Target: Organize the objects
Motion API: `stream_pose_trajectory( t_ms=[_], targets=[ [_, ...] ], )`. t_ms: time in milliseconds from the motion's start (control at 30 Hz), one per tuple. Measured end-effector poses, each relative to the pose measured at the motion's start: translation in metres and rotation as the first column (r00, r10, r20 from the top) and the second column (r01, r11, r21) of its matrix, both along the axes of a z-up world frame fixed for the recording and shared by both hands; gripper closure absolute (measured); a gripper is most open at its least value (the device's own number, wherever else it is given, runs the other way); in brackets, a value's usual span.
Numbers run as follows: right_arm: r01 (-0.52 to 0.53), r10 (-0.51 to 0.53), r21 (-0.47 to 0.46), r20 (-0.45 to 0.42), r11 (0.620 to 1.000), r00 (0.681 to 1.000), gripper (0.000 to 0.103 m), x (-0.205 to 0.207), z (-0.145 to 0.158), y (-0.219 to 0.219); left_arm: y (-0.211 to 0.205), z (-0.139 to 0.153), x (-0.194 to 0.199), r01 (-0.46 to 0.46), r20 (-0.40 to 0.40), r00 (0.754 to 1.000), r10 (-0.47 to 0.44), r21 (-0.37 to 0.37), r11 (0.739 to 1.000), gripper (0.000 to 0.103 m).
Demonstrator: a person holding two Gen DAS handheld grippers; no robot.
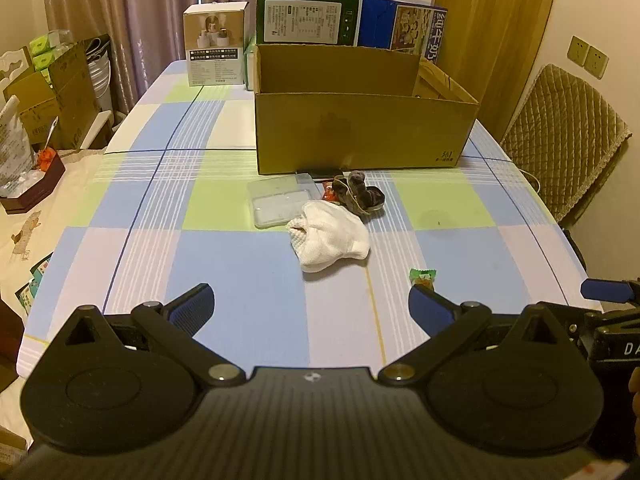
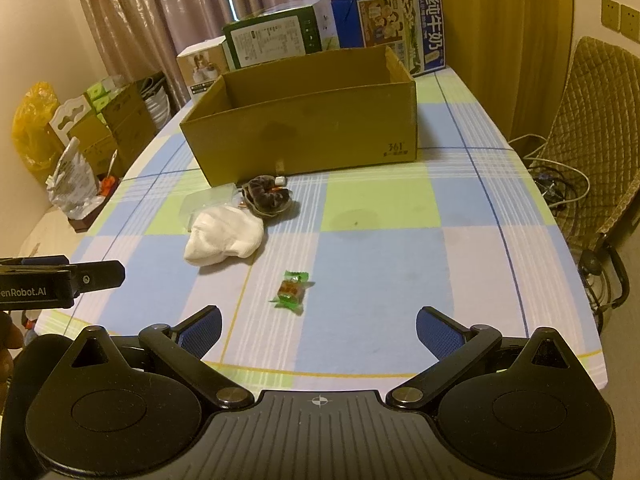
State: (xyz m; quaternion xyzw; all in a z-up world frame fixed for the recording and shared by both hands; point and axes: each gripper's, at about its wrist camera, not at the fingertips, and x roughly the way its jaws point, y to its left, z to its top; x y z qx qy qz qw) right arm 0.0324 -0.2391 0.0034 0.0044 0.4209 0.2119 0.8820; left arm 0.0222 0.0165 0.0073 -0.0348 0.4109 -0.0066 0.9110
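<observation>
An open cardboard box (image 1: 360, 132) (image 2: 312, 136) stands mid-table. In front of it lie a clear plastic case (image 1: 280, 200) (image 2: 208, 202), a white cloth (image 1: 330, 240) (image 2: 226, 236), a dark brown scrunchie (image 1: 360, 194) (image 2: 268, 196) and a small red wrapper (image 1: 329, 194). A green-wrapped candy (image 1: 422, 278) (image 2: 292, 292) lies nearer me. My left gripper (image 1: 310, 306) hovers open over the near table, the candy just beyond its right fingertip. My right gripper (image 2: 320, 328) is open too, with the candy just ahead of its fingers. Neither holds anything.
Printed cartons (image 1: 306, 14) (image 2: 390, 28) stand behind the box. A padded chair (image 1: 568, 136) (image 2: 588, 140) and cables (image 2: 556, 176) are at the right. Boxes and bags (image 1: 48, 92) crowd the left side. The checked tablecloth (image 1: 200, 216) covers the table.
</observation>
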Motion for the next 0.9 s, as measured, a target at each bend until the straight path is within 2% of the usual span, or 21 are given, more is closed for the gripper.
stream_pose_trajectory(
  t_ms=[900],
  targets=[
    [-0.009, 0.009, -0.017, -0.022, 1.000, 1.000, 0.002, 0.005, -0.010, 0.008, 0.001, -0.008, 0.003, 0.007, -0.015, 1.000, -0.007, -0.013, 1.000, 0.001]
  ],
)
